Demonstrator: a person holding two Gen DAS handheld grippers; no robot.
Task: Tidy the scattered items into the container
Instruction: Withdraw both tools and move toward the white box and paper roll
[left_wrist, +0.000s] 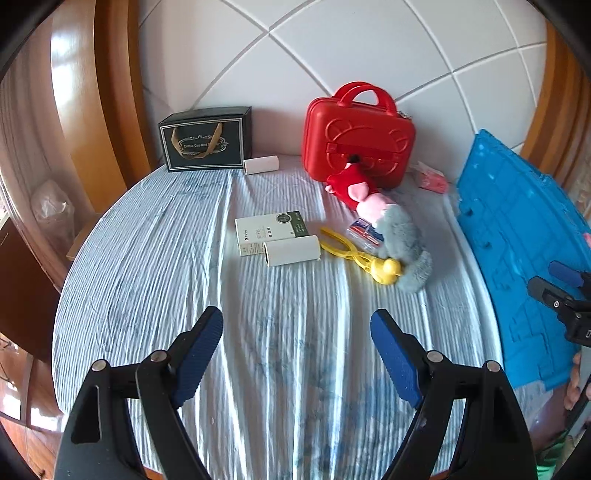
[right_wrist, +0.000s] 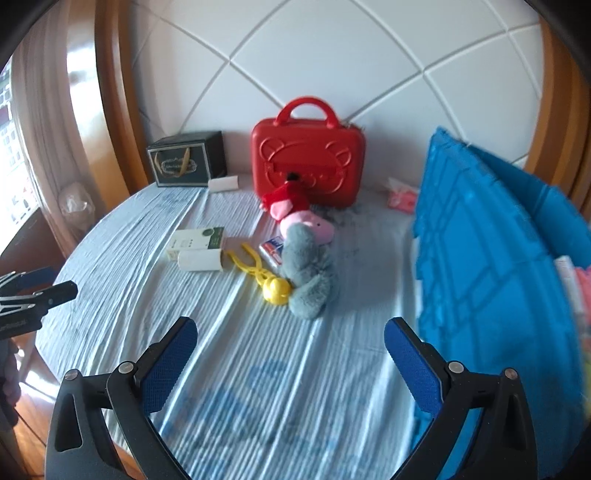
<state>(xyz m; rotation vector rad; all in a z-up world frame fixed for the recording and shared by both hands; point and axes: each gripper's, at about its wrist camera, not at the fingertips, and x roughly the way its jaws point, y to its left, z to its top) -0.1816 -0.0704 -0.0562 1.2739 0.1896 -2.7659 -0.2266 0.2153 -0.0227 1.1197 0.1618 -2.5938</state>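
A: Where do we stand?

B: Both our tongs are spread wide and hold nothing. The left gripper (left_wrist: 297, 354) and right gripper (right_wrist: 290, 363) hover over the bare striped sheet (left_wrist: 147, 258), short of the clutter, so either can reach in.

A: And the things to tidy?

B: Mid-bed, bunched together: the white box (left_wrist: 269, 230) with a roll (left_wrist: 291, 250) touching it, yellow tongs (left_wrist: 360, 254), a packet (left_wrist: 364, 232) half under the grey plush (left_wrist: 404, 240), and the pink plush (left_wrist: 364, 195) leaning on the red case (left_wrist: 356, 140).

A: The container?

B: We judge it is the blue crate (right_wrist: 491, 258) on our right, just beside the pile; some things seem to lie in it. Another roll (left_wrist: 260, 164) sits by the black box (left_wrist: 205, 138).
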